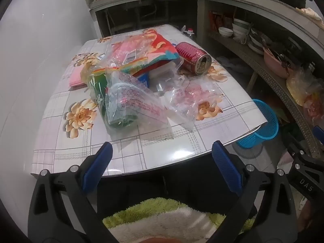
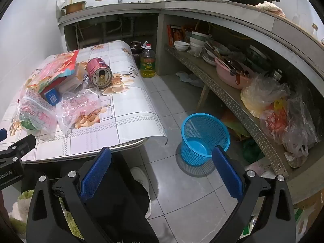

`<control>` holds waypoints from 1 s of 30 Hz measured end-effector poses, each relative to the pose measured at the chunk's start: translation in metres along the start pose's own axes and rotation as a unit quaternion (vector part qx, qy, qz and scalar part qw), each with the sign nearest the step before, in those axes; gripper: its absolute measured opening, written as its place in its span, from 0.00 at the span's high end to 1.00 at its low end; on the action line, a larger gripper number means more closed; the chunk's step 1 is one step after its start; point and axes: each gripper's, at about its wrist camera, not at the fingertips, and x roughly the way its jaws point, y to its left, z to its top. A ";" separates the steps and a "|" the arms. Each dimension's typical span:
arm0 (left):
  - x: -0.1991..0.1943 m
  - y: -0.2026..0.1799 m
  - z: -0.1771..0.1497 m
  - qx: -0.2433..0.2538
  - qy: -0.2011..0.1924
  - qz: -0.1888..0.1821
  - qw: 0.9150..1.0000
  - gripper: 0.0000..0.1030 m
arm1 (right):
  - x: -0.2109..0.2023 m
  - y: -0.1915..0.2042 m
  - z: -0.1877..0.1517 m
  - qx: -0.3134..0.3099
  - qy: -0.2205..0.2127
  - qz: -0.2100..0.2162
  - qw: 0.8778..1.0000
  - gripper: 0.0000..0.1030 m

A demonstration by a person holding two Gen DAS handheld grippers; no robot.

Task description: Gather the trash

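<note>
1. Looking along the left gripper (image 1: 162, 162), you see its jaws spread wide with nothing between them, hanging over the near edge of the table (image 1: 60, 141).
2. Your right gripper (image 2: 162, 166) is just as wide and just as empty, but it points at the floor off the table's right side, with the basket (image 2: 204, 137) ahead of its right finger.
3. The trash lies in a heap on the table: a clear bag (image 1: 129, 105) with something green inside sits closest, straight ahead of the left jaws and a little left of centre.
4. That bag's long axis runs away from you, roughly in line with the left fingers, so the jaws would close across its width.
5. A second bag (image 1: 188, 101) lies just to its right, and a red can (image 1: 192, 57) rests on its side further back, its end facing right and toward you.
6. The left gripper is the nearer one to the heap; the right is the nearer one to the basket.
7. I judge the first pick suits your left hand, moving forward and down onto the near bag.
</note>
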 end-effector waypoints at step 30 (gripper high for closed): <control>0.009 0.000 -0.012 -0.002 0.009 -0.004 1.000 0.08 | 0.000 0.000 0.001 0.001 0.000 0.000 1.000 0.06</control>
